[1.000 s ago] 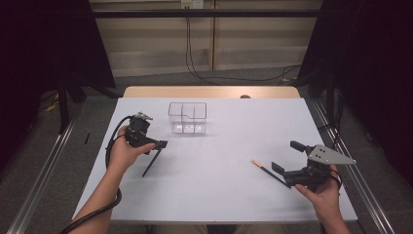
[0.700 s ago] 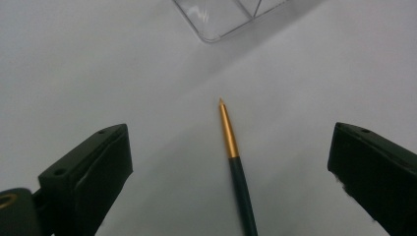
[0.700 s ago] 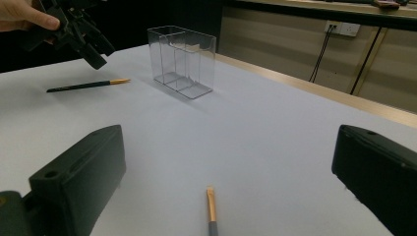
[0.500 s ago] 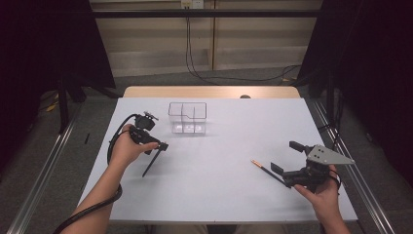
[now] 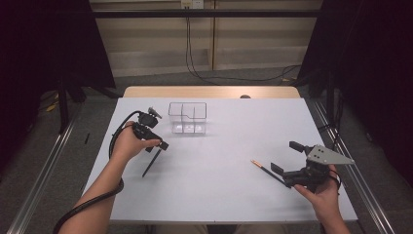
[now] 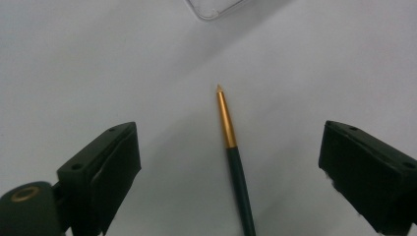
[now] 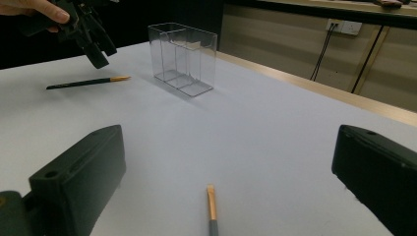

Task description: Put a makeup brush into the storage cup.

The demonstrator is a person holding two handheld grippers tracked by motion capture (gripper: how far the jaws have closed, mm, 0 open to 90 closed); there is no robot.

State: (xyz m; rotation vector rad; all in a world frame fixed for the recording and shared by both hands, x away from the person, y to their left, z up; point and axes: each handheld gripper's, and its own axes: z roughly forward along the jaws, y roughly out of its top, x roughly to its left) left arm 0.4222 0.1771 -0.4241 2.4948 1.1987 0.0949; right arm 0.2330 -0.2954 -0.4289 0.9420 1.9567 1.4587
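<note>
Two thin brushes with dark handles and gold ferrules lie on the white table. One brush (image 5: 151, 164) (image 6: 227, 123) lies at the left, right under my left gripper (image 5: 157, 143) (image 6: 231, 147), whose jaws stand wide open on either side of its gold tip without touching it. The other brush (image 5: 264, 169) (image 7: 211, 209) lies at the right, its tip between the open jaws of my right gripper (image 5: 286, 157) (image 7: 226, 162), just above the table. The right gripper view also has the left gripper (image 7: 93, 44) hanging over the left brush (image 7: 88, 82).
A clear plastic box (image 5: 187, 117) (image 7: 184, 59) with compartments stands upright at the back middle of the table (image 5: 219, 190); its corner (image 6: 211, 7) edges into the left gripper view. A wooden strip (image 5: 209, 92) runs along the far edge.
My left gripper has drifted a little to the right and away from me above the left brush. The right gripper has barely moved.
</note>
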